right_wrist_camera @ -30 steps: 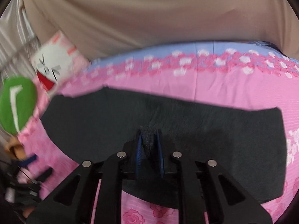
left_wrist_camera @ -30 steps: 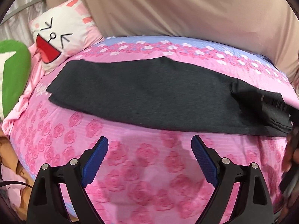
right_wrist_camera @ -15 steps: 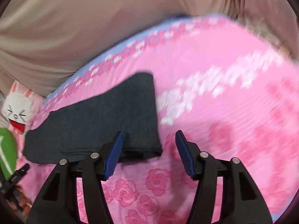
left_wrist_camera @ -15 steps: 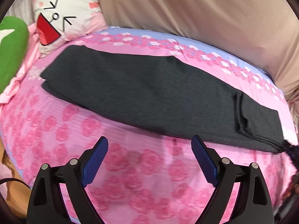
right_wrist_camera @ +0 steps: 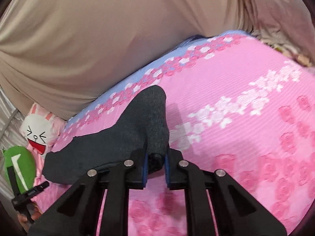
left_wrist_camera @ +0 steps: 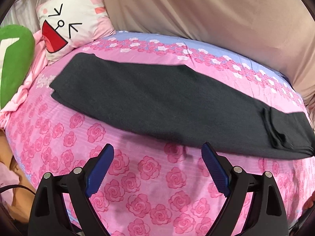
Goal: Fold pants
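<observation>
Dark grey pants (left_wrist_camera: 157, 102) lie folded lengthwise as a long strip across the pink rose bedspread (left_wrist_camera: 137, 177). My left gripper (left_wrist_camera: 157, 149) hovers open over bare bedspread just in front of the strip's near edge, with nothing between its blue pads. In the right wrist view the pants (right_wrist_camera: 137, 129) run away to the left. My right gripper (right_wrist_camera: 156, 153) is at their right end, its jaws closing with a bunched corner of the fabric pinched between the pads.
A white cartoon-face pillow (left_wrist_camera: 67, 23) and a green cushion (left_wrist_camera: 13, 63) sit at the bed's left end. A beige curtain (left_wrist_camera: 216, 19) hangs behind the bed. The pink bedspread (right_wrist_camera: 236, 118) stretches to the right of the pants.
The right gripper let go of the pants' middle, swung to their right end, opened, and closed on the corner there. The left gripper stayed open in front of the pants.
</observation>
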{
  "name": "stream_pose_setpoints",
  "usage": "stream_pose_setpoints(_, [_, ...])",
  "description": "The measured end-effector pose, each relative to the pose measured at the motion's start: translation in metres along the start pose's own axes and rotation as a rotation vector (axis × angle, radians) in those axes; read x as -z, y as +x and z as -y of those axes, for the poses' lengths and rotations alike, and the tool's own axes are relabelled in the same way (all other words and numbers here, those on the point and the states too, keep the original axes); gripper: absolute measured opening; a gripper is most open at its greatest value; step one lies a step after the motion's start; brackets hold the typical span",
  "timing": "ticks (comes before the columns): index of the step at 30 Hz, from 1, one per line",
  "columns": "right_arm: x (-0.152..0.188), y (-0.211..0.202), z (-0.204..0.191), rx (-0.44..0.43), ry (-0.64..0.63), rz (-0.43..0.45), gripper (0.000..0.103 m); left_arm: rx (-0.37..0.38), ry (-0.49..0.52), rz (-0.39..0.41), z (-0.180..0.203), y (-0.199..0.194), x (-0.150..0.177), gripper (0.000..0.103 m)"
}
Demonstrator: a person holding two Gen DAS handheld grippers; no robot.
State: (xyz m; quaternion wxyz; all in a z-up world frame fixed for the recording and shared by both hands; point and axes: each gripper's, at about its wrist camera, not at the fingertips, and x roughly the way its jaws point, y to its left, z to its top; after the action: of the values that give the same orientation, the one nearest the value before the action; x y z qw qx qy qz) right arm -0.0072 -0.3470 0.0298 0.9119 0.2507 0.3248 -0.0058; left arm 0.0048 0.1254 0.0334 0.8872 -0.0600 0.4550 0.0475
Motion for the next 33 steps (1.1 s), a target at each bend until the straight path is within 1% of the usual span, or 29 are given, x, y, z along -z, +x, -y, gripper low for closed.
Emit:
stream_pose_setpoints(2, [-0.002,-0.017,0.019,0.059,0.016,0.035,0.011,0.004,0.009,0.002,0.005,-0.002,0.000,0.088])
stream_pose_setpoints(3, [-0.004,-0.029,0.038,0.099,0.047,0.062,0.012,0.008,0.014,0.001,0.007,-0.002,0.000,0.088])
stream_pose_setpoints(4, [-0.004,-0.038,0.053,0.140,0.058,0.073,0.012,0.015,0.026,0.000,0.012,-0.002,0.000,0.088])
stream_pose_setpoints(5, [-0.004,-0.040,0.061,0.173,0.043,0.058,0.014,0.018,0.036,-0.001,0.015,-0.001,0.002,0.088])
stream_pose_setpoints(6, [-0.002,-0.039,0.073,0.230,-0.001,0.009,0.023,0.024,0.043,-0.003,0.019,0.000,0.003,0.088])
stream_pose_setpoints(7, [-0.001,-0.039,0.077,0.296,-0.026,-0.006,0.025,0.031,0.056,-0.006,0.024,0.003,0.004,0.088])
stream_pose_setpoints(8, [0.003,-0.044,0.076,0.440,-0.063,0.013,0.026,0.031,0.069,-0.016,0.030,0.007,0.005,0.088])
stream_pose_setpoints(9, [0.005,-0.050,0.070,0.495,-0.088,0.035,0.026,0.033,0.074,-0.022,0.034,0.009,0.006,0.088])
stream_pose_setpoints(10, [0.008,-0.065,0.053,0.446,-0.133,0.080,0.026,0.041,0.076,-0.031,0.040,0.012,0.007,0.088])
stream_pose_setpoints(11, [0.010,-0.072,0.041,0.384,-0.150,0.101,0.026,0.049,0.074,-0.035,0.043,0.013,0.008,0.088])
stream_pose_setpoints(12, [0.013,-0.076,0.018,0.275,-0.182,0.099,0.026,0.066,0.069,-0.039,0.047,0.014,0.009,0.088])
stream_pose_setpoints(13, [0.016,-0.073,0.003,0.212,-0.212,0.076,0.026,0.079,0.068,-0.043,0.050,0.014,0.009,0.088])
stream_pose_setpoints(14, [0.022,-0.064,-0.019,0.149,-0.261,0.034,0.026,0.096,0.069,-0.048,0.054,0.014,0.009,0.088])
stream_pose_setpoints(15, [0.029,-0.053,-0.038,0.109,-0.309,-0.005,0.026,0.105,0.069,-0.050,0.056,0.013,0.010,0.088])
stream_pose_setpoints(16, [0.041,-0.034,-0.062,0.067,-0.377,-0.066,0.025,0.110,0.071,-0.049,0.057,0.010,0.011,0.088])
stream_pose_setpoints(17, [0.048,-0.024,-0.072,0.058,-0.407,-0.091,0.023,0.111,0.073,-0.046,0.057,0.009,0.011,0.088])
stream_pose_setpoints(19, [0.061,0.004,-0.086,0.094,-0.458,-0.146,0.023,0.107,0.078,-0.038,0.054,0.004,0.014,0.088])
stream_pose_setpoints(20, [0.061,0.012,-0.084,0.095,-0.452,-0.163,0.024,0.102,0.079,-0.034,0.050,0.002,0.015,0.088])
stream_pose_setpoints(22, [0.065,0.027,-0.077,0.065,-0.407,-0.219,0.024,0.095,0.075,-0.037,0.043,0.002,0.017,0.088])
stream_pose_setpoints(24, [0.067,0.034,-0.073,0.045,-0.384,-0.243,0.026,0.095,0.055,-0.051,0.034,0.006,0.017,0.088])
stream_pose_setpoints(27, [0.067,0.031,-0.071,0.004,-0.344,-0.236,0.026,0.098,0.027,-0.063,0.025,0.011,0.016,0.088])
stream_pose_setpoints(28, [0.068,0.031,-0.070,0.013,-0.349,-0.234,0.024,0.100,0.023,-0.063,0.024,0.012,0.016,0.088])
stream_pose_setpoints(30, [0.072,0.040,-0.072,0.061,-0.374,-0.245,0.007,0.106,0.020,-0.065,0.024,0.013,0.016,0.088])
stream_pose_setpoints(31, [0.071,0.041,-0.070,0.064,-0.359,-0.246,0.006,0.110,0.021,-0.068,0.025,0.013,0.016,0.088])
stream_pose_setpoints(32, [0.067,0.037,-0.070,0.055,-0.330,-0.227,0.006,0.112,0.025,-0.068,0.026,0.013,0.017,0.088])
stream_pose_setpoints(33, [0.061,0.027,-0.075,0.027,-0.310,-0.180,0.006,0.112,0.030,-0.067,0.027,0.013,0.017,0.088])
